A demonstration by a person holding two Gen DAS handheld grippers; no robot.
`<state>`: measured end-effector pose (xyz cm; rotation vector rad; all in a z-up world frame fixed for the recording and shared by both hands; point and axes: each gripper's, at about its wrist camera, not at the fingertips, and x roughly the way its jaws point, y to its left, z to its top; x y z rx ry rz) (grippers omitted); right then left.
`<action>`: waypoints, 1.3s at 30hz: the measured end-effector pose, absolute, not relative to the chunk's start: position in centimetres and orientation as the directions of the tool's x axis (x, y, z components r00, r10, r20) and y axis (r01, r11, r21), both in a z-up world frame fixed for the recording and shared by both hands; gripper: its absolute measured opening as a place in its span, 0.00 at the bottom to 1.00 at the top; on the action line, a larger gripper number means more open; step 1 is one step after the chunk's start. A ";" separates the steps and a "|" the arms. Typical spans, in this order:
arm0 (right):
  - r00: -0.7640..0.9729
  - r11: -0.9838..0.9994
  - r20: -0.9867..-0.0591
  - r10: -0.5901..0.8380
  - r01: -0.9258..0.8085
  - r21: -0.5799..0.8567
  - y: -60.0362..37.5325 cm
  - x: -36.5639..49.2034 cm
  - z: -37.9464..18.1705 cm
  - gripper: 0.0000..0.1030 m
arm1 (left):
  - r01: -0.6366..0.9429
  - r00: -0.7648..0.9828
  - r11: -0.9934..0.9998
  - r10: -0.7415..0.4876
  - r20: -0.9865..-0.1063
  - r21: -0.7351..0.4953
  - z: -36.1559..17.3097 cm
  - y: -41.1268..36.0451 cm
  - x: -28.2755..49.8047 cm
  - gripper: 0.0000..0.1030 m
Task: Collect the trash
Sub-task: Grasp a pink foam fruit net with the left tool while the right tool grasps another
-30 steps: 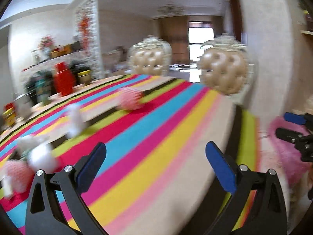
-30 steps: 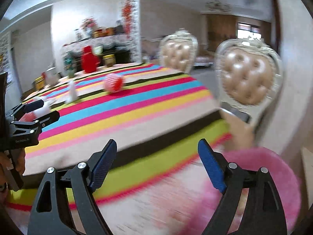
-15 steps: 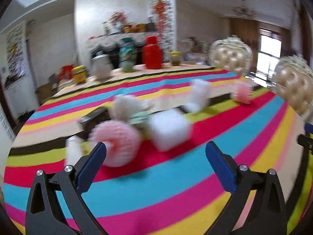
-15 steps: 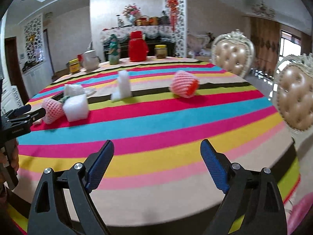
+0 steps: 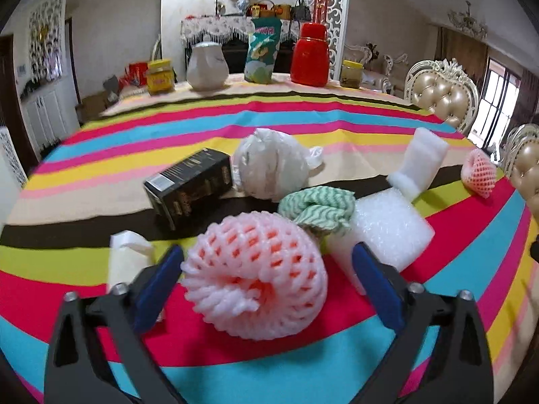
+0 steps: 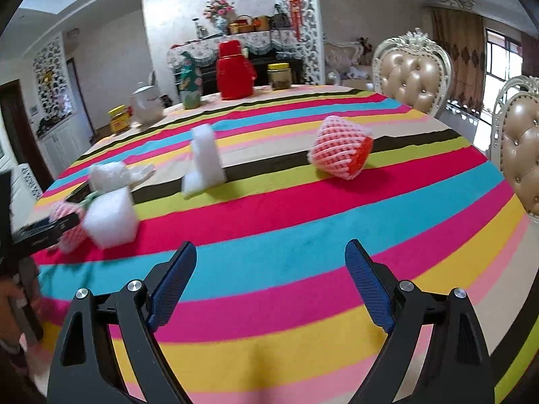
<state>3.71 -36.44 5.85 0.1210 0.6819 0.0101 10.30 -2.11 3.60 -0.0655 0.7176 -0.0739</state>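
My left gripper (image 5: 266, 282) is low over the striped tablecloth (image 5: 235, 380) with its jaws closing. A pink foam fruit net (image 5: 256, 276) lies between them; the left pad touches it and the right pad stands clear. Behind the net lie a green-and-white cloth (image 5: 316, 208), a white foam block (image 5: 387, 232), a white plastic bag wad (image 5: 269, 168) and a black box (image 5: 188, 185). My right gripper (image 6: 271, 259) is open with nothing between its fingers, over the cloth. Ahead of it lie a second pink net (image 6: 340, 151) and a white foam piece (image 6: 202, 165).
A red thermos (image 5: 310, 54), a white teapot (image 5: 205, 64), a green bag (image 5: 262, 50) and jars stand at the table's far side. Padded chairs (image 6: 411, 70) stand along the right. A small white piece (image 5: 124, 259) lies left of my left finger.
Both views swung left from the table's right edge and a pink container to the trash pile. My left gripper came up around the pink net and its jaws narrowed.
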 end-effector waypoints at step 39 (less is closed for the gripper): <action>0.688 0.975 -0.691 -0.221 0.162 -0.151 -40.3 22.2 3.2 0.40 | 0.158 0.852 0.969 -0.231 -0.471 -0.189 5.9 -0.8 8.6 0.39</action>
